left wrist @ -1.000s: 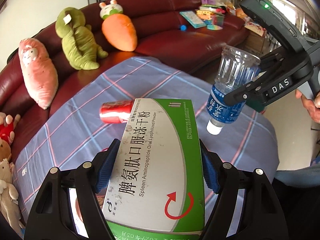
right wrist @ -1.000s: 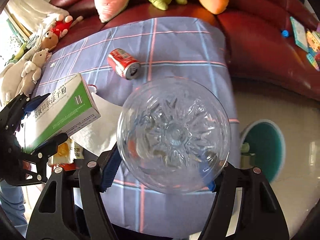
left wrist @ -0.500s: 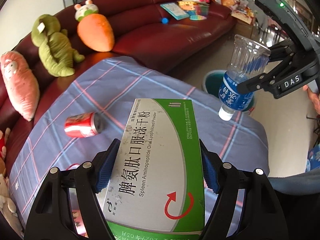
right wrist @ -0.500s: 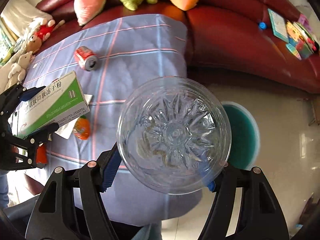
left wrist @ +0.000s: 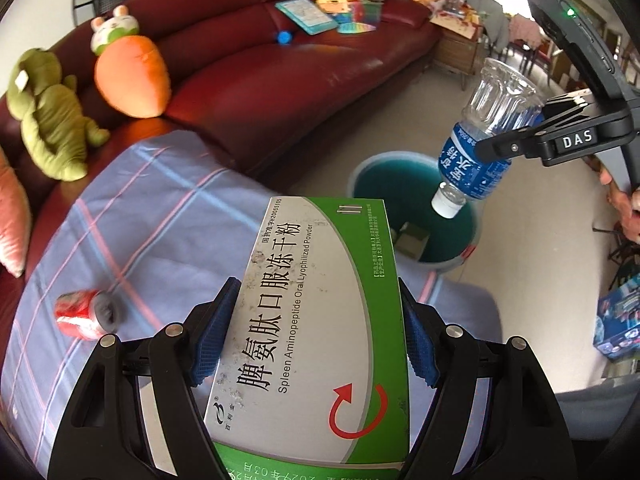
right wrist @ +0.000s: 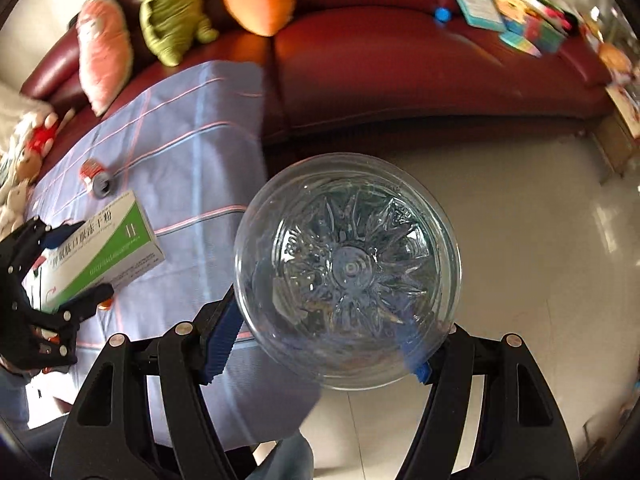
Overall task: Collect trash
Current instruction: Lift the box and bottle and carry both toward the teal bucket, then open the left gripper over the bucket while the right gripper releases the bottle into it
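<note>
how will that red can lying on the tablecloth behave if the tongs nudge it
The red can lies on its side on the checked tablecloth, so a sideways push would probably roll it. It looks like a thin drinks can, likely light, and apt to dent under a hard squeeze. Whether it is empty cannot be told.

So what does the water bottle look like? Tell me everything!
The water bottle is clear, ribbed plastic with a blue label printed in white and a white cap. It looks empty. It hangs tilted with its cap pointing down, over the teal bin on the floor. The right gripper clamps it around the middle, its blue pads pressing both sides. From the right wrist view you see its star-shaped bottom. Nothing else touches it.
</note>
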Available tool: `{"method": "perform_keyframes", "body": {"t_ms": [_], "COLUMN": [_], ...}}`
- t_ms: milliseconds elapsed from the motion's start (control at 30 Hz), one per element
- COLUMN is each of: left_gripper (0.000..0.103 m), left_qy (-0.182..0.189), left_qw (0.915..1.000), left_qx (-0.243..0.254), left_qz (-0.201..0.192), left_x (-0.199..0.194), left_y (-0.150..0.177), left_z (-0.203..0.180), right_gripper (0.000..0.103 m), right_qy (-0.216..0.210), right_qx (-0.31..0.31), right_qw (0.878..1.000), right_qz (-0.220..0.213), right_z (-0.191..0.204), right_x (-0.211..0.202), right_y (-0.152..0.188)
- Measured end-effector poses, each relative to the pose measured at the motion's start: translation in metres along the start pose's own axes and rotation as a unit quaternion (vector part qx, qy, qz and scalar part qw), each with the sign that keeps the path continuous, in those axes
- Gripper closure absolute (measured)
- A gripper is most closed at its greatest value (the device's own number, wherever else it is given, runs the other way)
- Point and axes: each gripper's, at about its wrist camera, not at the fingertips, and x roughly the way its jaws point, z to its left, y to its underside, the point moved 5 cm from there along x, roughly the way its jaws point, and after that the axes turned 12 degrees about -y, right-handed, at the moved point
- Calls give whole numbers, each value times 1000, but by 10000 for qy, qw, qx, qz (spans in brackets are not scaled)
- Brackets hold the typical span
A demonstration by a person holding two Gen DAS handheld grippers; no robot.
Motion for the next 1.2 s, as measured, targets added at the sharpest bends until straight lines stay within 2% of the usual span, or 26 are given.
{"method": "perform_keyframes", "body": {"t_ms": [200,400,567,767,933,1067,1200], "left_gripper": [28,28,27,26,26,17,16], "left_qy": [204,252,318,340,305,337,380], "left_qw": [9995,9979,9957,9942,9939,9944,9945], "left_qx": [187,335,402,423,348,216,139], "left_qz": [144,489,769,927,1004,978,970], "left_x": [31,75,100,112,116,118,118], "left_y": [-28,-57,-64,-63,-58,-62,-63], "left_z": [-35,-69,-91,-104,-100,-95,-93], "right_gripper": [37,37,37,37,37,37,37], "right_qy": [83,79,78,-29,-99,-134,-153], "right_qx": [355,682,872,977,993,996,1033], "right_qw": [9993,9975,9957,9940,9935,9933,9925], "right_qz": [95,171,295,488,554,578,639], "right_z": [-45,-79,-100,-105,-104,-101,-101], "right_x": [11,25,38,58,64,67,71], "right_y": [7,12,16,23,27,29,33]}}
